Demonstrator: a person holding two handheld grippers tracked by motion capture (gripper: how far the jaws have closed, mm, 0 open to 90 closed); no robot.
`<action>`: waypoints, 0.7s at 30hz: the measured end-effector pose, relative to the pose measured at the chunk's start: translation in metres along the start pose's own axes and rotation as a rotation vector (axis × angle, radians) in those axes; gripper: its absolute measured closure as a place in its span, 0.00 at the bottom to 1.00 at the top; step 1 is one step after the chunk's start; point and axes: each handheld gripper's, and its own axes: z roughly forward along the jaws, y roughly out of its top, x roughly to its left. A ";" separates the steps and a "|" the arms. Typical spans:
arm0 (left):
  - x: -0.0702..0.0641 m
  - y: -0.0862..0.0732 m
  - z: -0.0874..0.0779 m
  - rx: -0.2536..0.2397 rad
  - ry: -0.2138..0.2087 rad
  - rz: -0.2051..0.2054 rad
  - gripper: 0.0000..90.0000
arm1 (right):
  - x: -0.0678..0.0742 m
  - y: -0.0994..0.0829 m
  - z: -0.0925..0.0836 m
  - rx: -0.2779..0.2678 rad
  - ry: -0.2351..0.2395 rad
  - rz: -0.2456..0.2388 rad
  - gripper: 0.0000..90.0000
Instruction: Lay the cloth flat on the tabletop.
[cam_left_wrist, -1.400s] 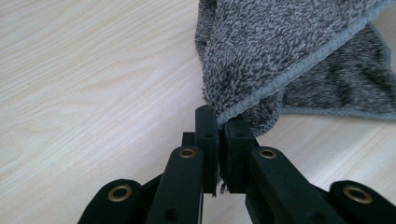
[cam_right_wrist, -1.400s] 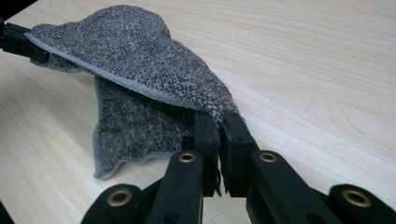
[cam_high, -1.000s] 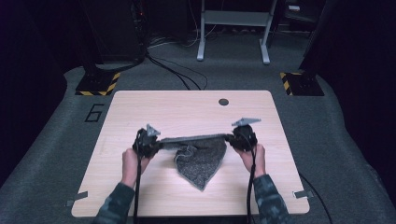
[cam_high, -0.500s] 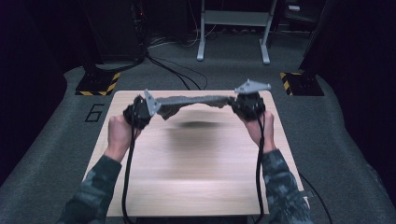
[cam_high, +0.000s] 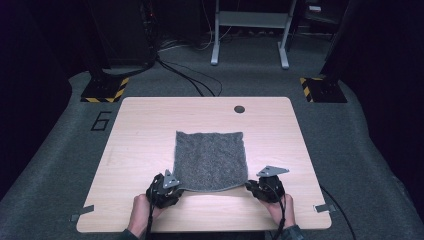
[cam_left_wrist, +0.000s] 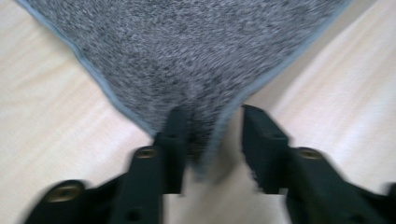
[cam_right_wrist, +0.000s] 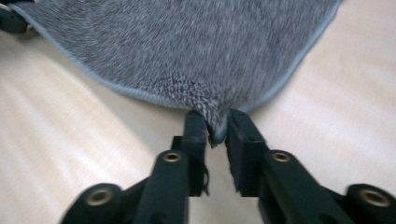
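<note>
Lying flat near the table's (cam_high: 140, 130) near edge, the speckled grey cloth (cam_high: 210, 159) has a pale hemmed border. The left gripper's (cam_left_wrist: 210, 135) jaws stand parted around 1 corner; the right gripper (cam_right_wrist: 215, 126) pinches the other.

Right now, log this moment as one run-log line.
cloth: grey towel spread flat on table | left gripper: open, near-left corner between jaws | right gripper: shut on near-right corner | phase: releasing
</note>
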 end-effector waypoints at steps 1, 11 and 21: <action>0.000 -0.002 -0.004 -0.015 -0.014 -0.025 0.56 | 0.000 -0.003 -0.003 -0.010 0.004 0.007 0.78; 0.030 0.010 -0.025 -0.159 0.005 -0.151 0.20 | -0.010 0.020 -0.021 -0.089 0.005 0.029 0.46; 0.049 0.040 0.019 -0.150 0.050 -0.206 0.11 | -0.009 0.067 0.041 -0.033 -0.074 0.008 0.17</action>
